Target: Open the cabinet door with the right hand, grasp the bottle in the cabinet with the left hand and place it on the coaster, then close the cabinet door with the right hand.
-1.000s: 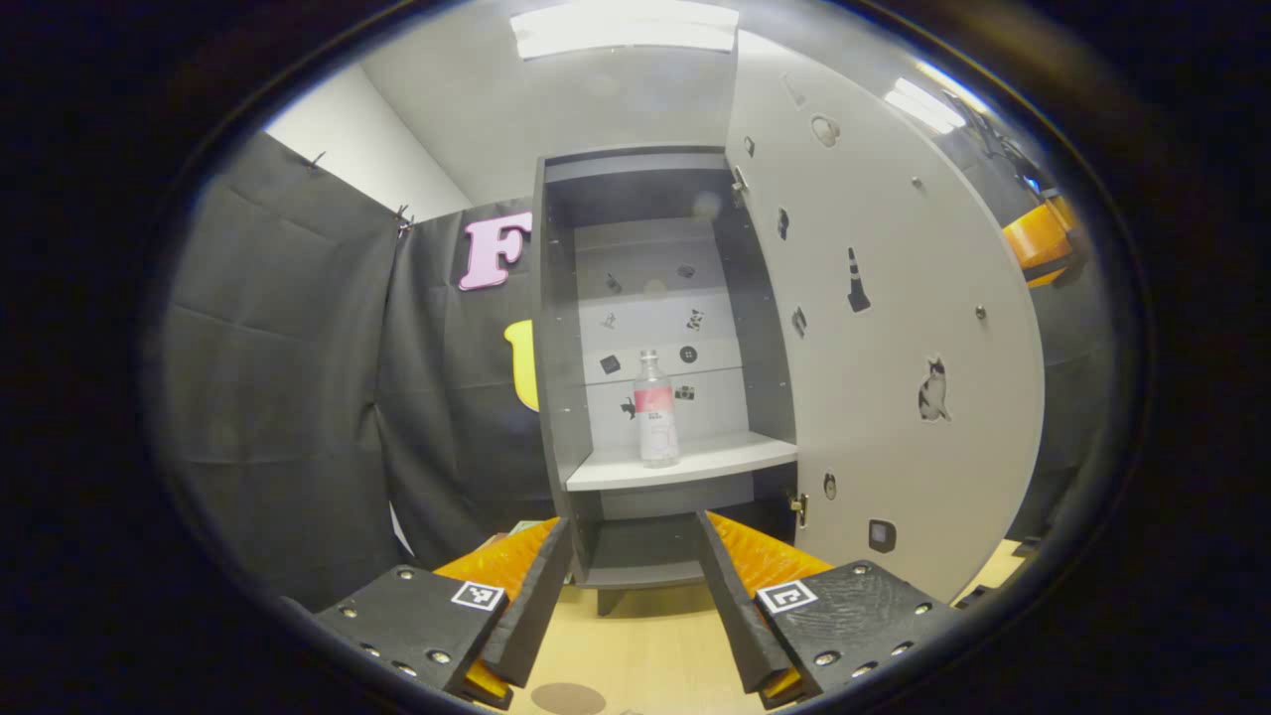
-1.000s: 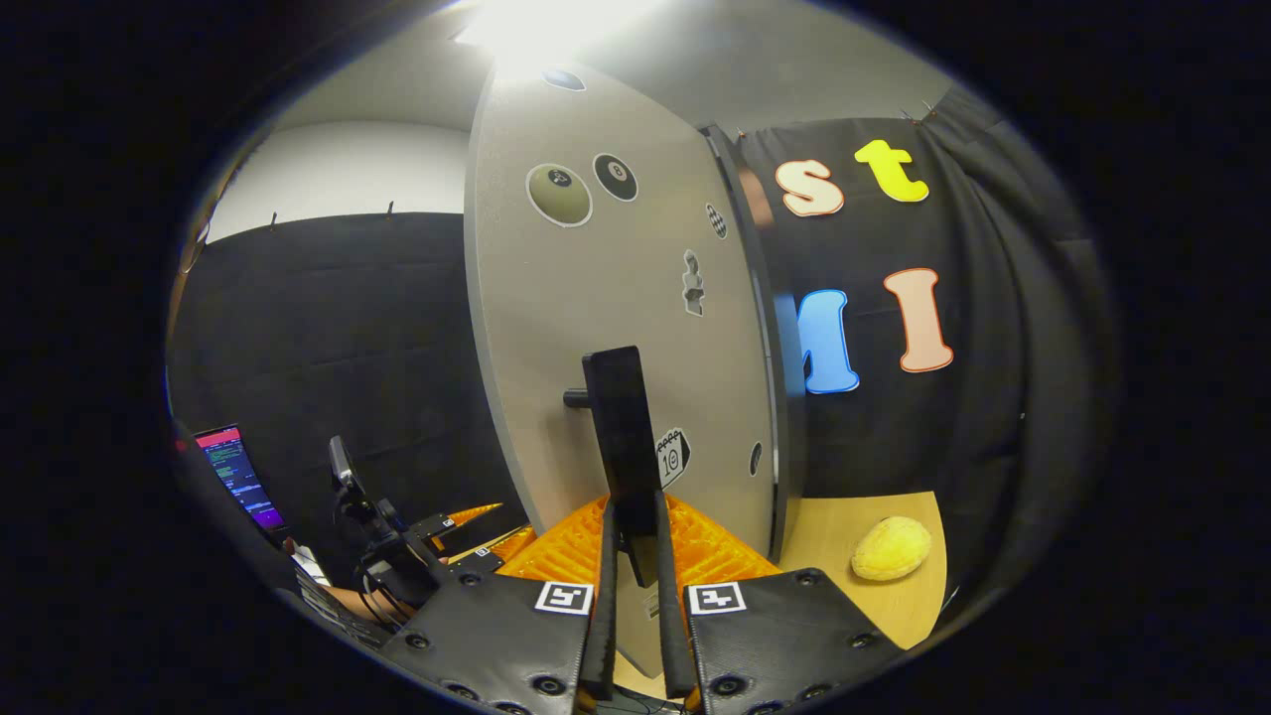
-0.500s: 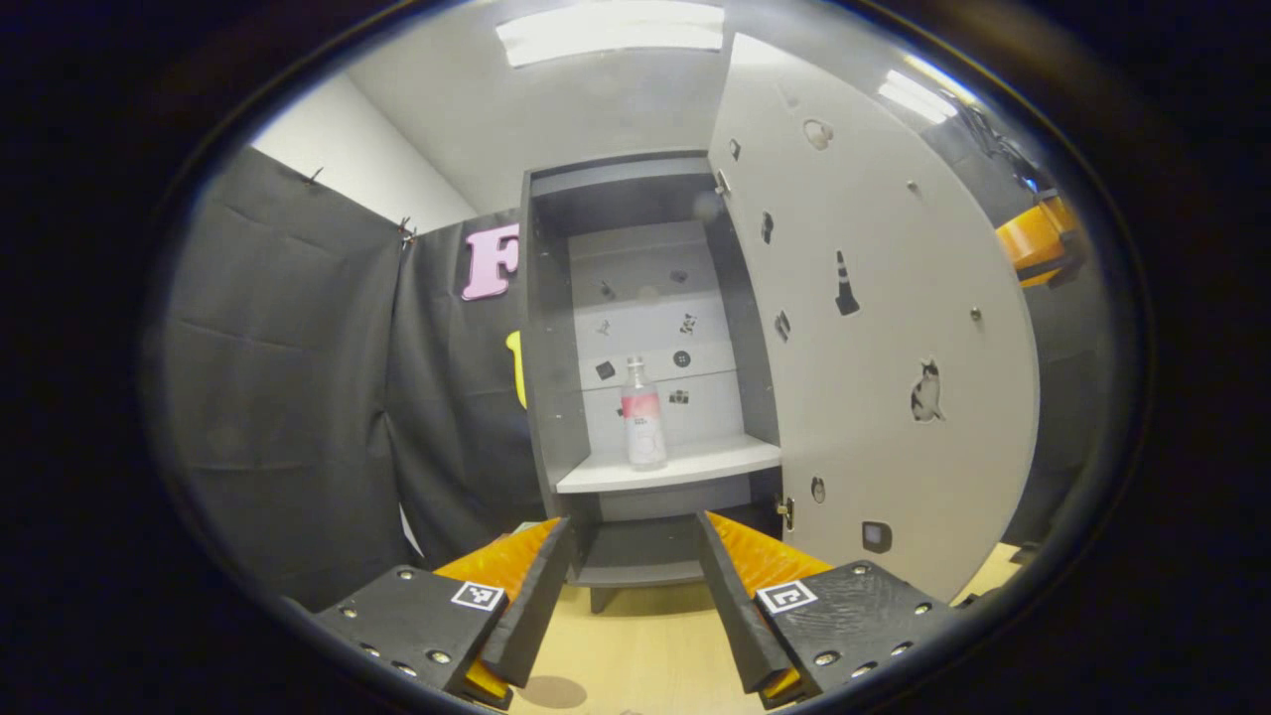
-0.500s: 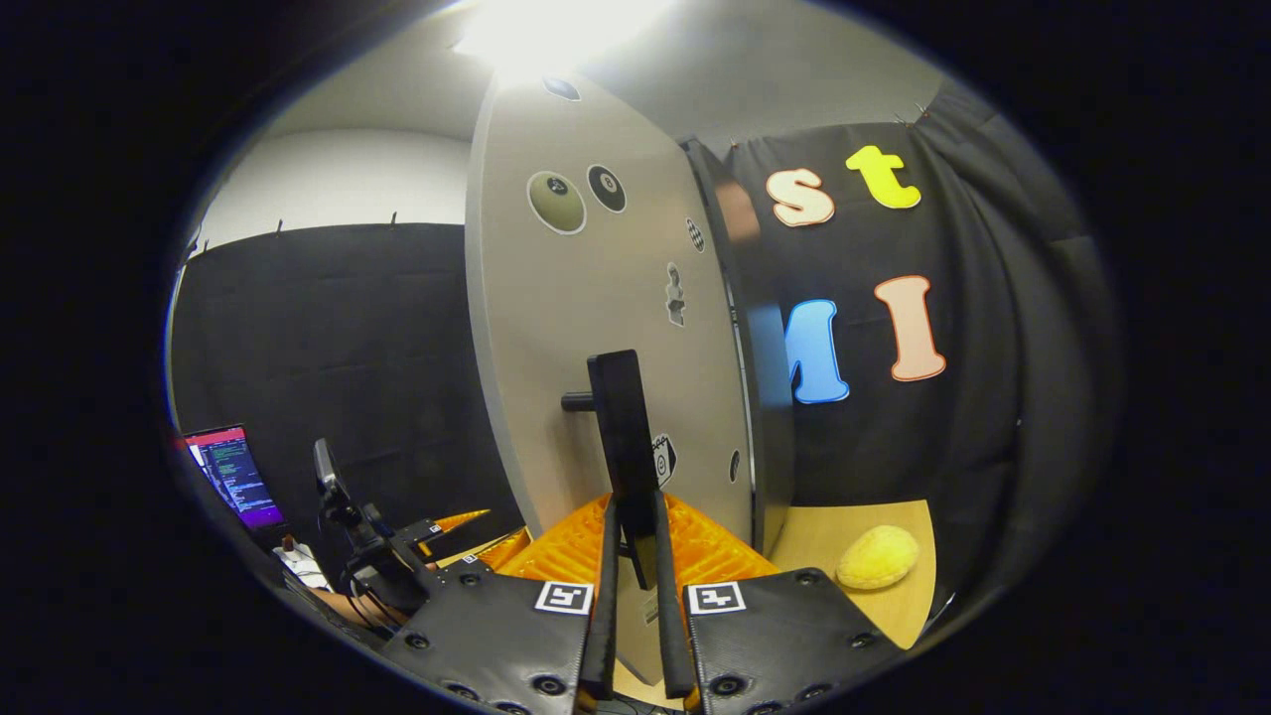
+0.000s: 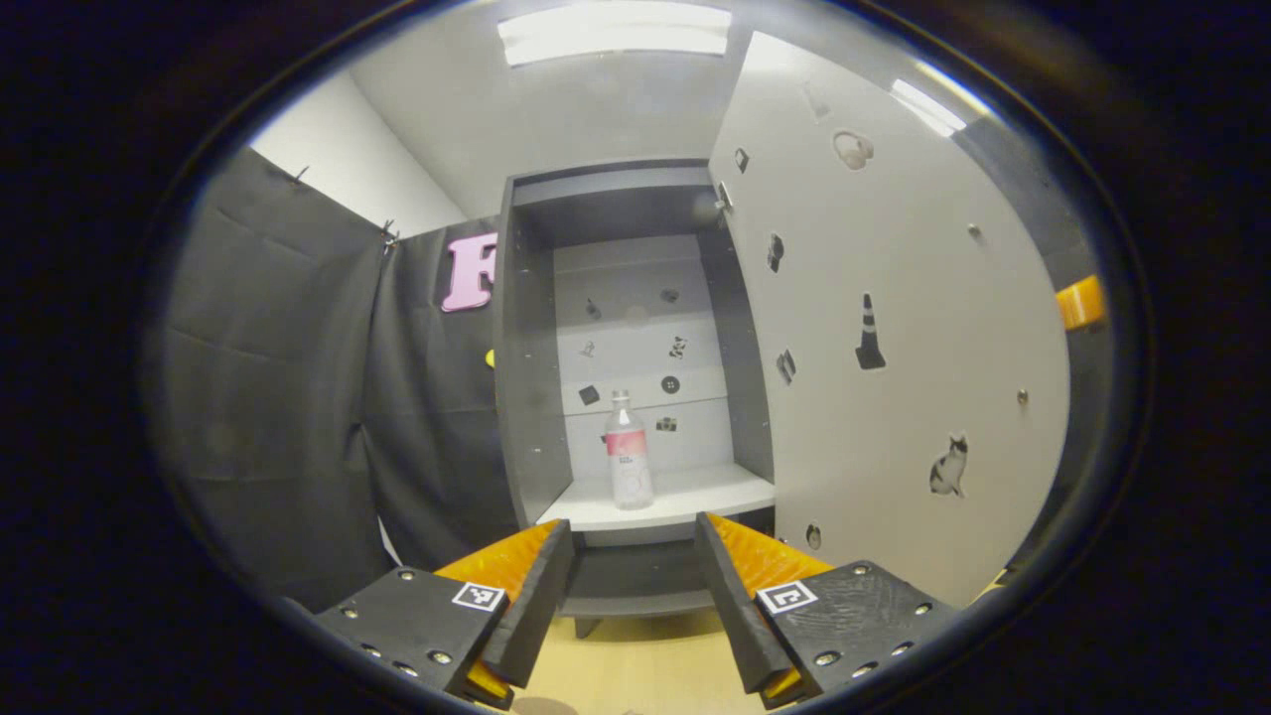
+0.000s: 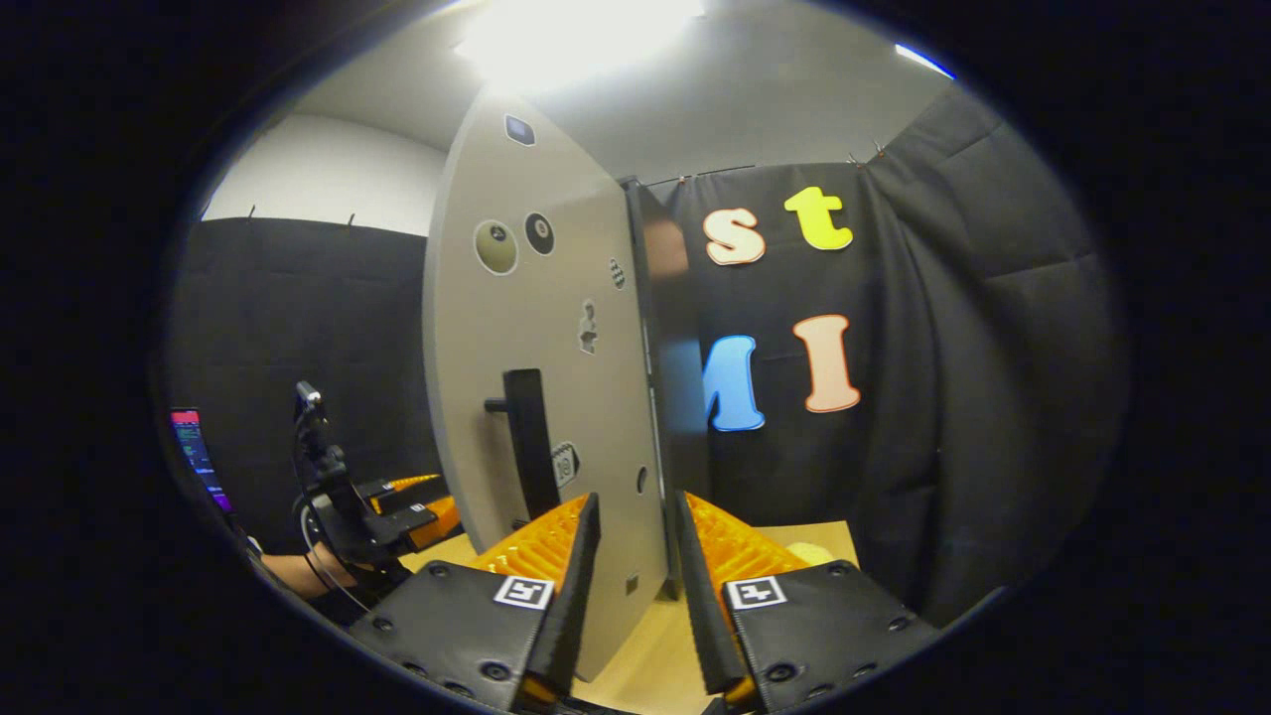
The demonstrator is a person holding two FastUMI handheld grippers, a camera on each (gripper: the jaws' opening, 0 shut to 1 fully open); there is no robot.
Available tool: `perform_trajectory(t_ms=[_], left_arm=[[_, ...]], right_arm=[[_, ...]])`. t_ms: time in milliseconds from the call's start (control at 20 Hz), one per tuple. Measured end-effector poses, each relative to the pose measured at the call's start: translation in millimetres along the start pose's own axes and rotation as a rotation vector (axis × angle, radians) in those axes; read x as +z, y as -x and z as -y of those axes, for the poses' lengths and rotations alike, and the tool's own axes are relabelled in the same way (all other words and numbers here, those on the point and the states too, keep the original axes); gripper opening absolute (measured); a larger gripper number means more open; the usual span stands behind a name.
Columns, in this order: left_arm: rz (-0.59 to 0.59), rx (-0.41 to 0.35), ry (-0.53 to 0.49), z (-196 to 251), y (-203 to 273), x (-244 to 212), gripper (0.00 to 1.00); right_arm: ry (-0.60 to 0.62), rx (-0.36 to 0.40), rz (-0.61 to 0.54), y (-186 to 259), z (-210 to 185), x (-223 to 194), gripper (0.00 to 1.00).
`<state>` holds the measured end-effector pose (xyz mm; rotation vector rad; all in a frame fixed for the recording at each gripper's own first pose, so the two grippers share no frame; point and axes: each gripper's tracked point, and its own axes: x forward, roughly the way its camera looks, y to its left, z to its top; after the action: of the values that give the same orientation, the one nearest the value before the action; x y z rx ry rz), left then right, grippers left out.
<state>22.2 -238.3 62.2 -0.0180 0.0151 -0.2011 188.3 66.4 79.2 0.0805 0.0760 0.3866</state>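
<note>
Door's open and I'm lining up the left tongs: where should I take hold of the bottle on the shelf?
Grip the bottle around its straight body at the label, coming in level from the open front. It stands upright and alone on the shelf, and the left tongs are already open, facing it.

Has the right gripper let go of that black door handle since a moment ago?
Yes. The right gripper has opened and pulled back from the handle; the handle now stands farther off, left of its fingers, on the open cabinet door.
</note>
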Motion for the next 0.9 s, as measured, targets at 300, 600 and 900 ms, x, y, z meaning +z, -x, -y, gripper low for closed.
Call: perform_trajectory(t_ms=[300,600,900], left_arm=[[-0.018,-0.049,0.052,-11.3,-78.3,12.8,0.77],[-0.004,-0.087,0.058,-28.2,-162.9,21.6,0.80],[-0.022,-0.106,0.062,-33.6,-231.0,-8.0,0.74]], right_arm=[[0.012,-0.202,-0.035,0.2,39.9,-13.8,0.99],[-0.007,-0.328,-0.054,-4.7,59.2,-22.0,0.99],[-0.016,-0.425,-0.069,-10.3,69.1,-28.7,0.94]])
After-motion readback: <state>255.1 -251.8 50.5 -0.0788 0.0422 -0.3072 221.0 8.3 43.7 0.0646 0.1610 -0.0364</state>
